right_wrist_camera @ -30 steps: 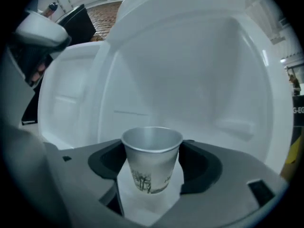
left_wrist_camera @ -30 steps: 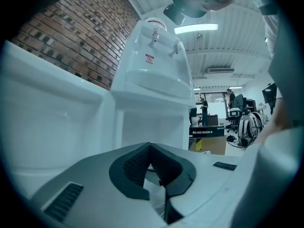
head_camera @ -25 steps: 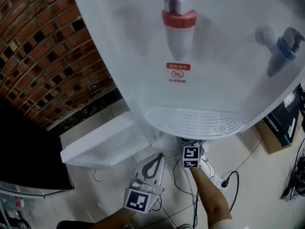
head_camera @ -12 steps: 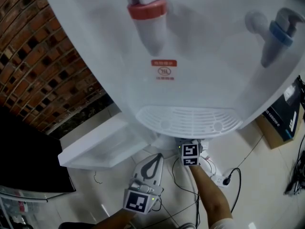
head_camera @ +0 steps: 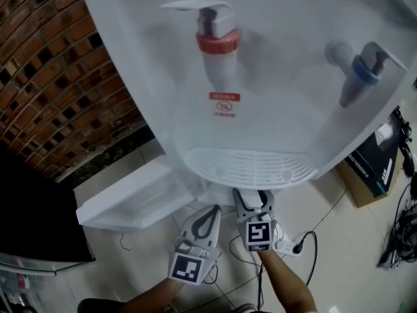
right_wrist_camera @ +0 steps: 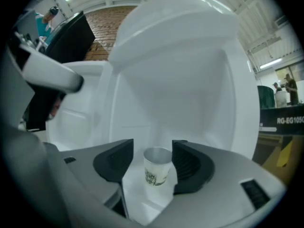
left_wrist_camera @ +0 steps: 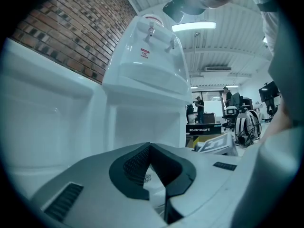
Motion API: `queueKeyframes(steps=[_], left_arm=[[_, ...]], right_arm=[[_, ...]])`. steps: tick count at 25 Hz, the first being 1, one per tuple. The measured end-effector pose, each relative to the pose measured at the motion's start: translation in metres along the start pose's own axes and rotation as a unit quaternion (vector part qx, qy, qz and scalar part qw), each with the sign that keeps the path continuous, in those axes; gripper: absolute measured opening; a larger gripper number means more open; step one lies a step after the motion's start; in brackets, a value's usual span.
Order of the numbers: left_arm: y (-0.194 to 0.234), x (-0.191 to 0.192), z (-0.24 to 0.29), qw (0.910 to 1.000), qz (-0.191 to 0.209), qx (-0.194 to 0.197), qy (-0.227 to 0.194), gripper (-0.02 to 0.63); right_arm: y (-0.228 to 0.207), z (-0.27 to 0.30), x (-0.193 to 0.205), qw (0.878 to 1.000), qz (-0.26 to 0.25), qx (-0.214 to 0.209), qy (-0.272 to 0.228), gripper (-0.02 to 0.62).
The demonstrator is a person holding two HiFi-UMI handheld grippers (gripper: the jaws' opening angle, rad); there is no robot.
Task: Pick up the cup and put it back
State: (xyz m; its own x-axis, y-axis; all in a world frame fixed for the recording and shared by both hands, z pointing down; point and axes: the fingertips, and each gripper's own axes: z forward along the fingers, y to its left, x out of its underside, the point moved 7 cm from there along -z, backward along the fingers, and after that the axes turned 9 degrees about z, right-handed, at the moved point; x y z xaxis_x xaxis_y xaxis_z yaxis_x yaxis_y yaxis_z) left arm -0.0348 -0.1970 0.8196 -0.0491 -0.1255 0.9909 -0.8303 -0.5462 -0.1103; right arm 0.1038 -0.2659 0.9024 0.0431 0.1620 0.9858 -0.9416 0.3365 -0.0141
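Under drip tray (head_camera: 247, 168) of water dispenser (head_camera: 260, 77), low cabinet (right_wrist_camera: 180, 80) open, door (head_camera: 124, 204) swung left. L gripper (left_wrist_camera: 150, 147) jaws together, empty. R gripper (head_camera: 253, 195) jaws apart, just been closing; cup (right_wrist_camera: 156, 167) between, upright mid cabinet floor, pads not pressing. Risks: one-sided contact tips cup; hard squeeze crushes thin wall; lifted cup clips cabinet top edge w/ haste.

The pale tiled floor (head_camera: 339, 233) carries a white water dispenser (head_camera: 273, 57), which fills the far part of the scene. To its right a cardboard box (head_camera: 357, 182) rests on the tiles, with a tangle of dark cables (head_camera: 397, 240) further right. A white power strip (head_camera: 285, 245) lies near the dispenser's foot. Inside the dispenser's lower recess, a white shelf (right_wrist_camera: 142, 208) bears one upright paper cup (right_wrist_camera: 156, 167).
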Motion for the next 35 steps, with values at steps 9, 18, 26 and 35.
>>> queueKeyframes(steps=[9, 18, 26, 35], left_arm=[[-0.005, -0.035, 0.008, 0.9998, -0.002, 0.003, -0.021, -0.006], [-0.013, -0.177, -0.010, 0.9992, 0.022, 0.025, -0.022, -0.007], [-0.012, -0.320, -0.029, 0.9996, 0.010, 0.026, -0.006, -0.007], [0.001, -0.494, -0.035, 0.9997, 0.001, 0.016, -0.016, -0.007]], right_arm=[[0.035, -0.073, -0.094, 0.999, -0.014, -0.035, -0.017, 0.005], [0.060, -0.135, -0.222, 0.998, -0.039, -0.056, -0.002, 0.005], [0.075, -0.203, -0.344, 0.998, -0.043, -0.048, 0.023, 0.005], [0.095, -0.249, -0.519, 0.999, -0.005, -0.046, 0.016, 0.005]])
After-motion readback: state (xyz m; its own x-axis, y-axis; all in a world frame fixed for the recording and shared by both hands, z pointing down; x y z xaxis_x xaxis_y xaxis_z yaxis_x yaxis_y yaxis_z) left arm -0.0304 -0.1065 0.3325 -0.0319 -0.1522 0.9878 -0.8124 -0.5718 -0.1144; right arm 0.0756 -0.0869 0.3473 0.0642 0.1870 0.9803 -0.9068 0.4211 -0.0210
